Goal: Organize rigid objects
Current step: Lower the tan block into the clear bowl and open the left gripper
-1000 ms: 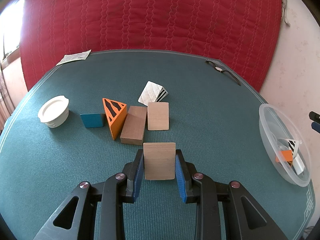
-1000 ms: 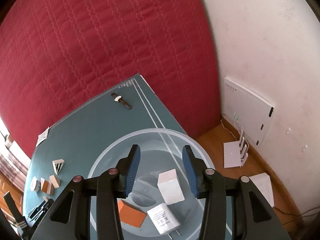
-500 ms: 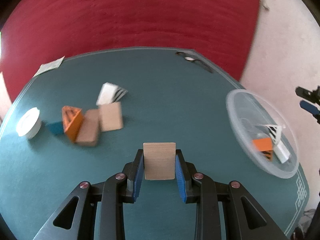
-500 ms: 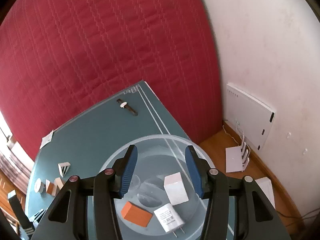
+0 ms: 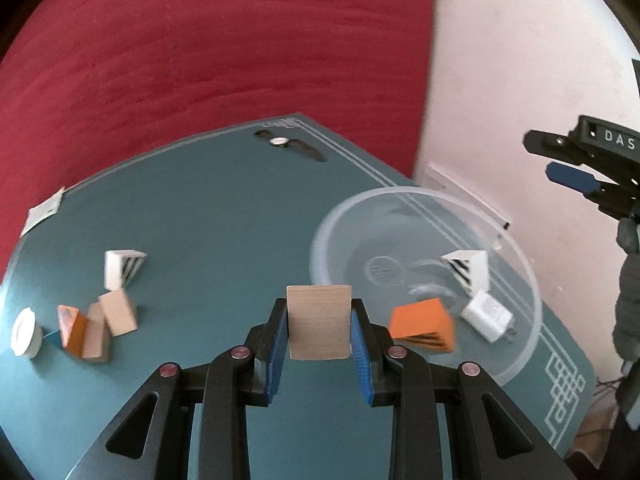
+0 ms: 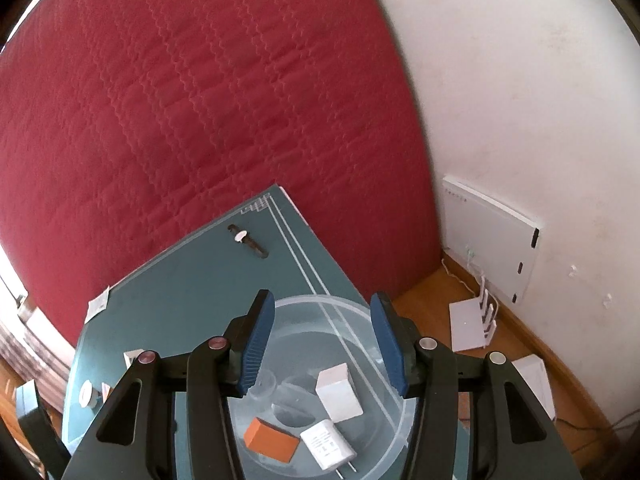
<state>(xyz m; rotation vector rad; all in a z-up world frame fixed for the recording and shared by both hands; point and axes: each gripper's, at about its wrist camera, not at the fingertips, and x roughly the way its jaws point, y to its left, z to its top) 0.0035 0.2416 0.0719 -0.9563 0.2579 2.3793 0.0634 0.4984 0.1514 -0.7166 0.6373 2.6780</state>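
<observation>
Red quilted mattress (image 6: 192, 120) stands behind the teal table (image 5: 208, 220), filling most of both views. Clear plastic bowl (image 5: 532, 292) sits on the table's right part, near the corner with the white border pattern. Inside it: orange striped wedge (image 5: 422, 322), white striped wedge (image 5: 470, 266), white charger plug (image 5: 486, 316), all lying on the bowl floor.

Left gripper (image 5: 319, 330): clenched on a plain wooden block (image 5: 319, 322), both blue pads pressed to its sides, block upright and held above the table just left of the bowl rim.

Right gripper (image 6: 322, 344): jaws spread wide, nothing between them, hovering over the bowl.

Left side of table, well apart from the bowl: cluster of a second orange wedge (image 5: 72, 330) and two wooden blocks (image 5: 108, 324) touching one another; striped white wedge (image 5: 120, 268) just behind; white round lid (image 5: 25, 332) at the far left edge. Wristwatch (image 5: 288, 145) lies near the back edge; paper slip (image 5: 44, 214) at the back left
</observation>
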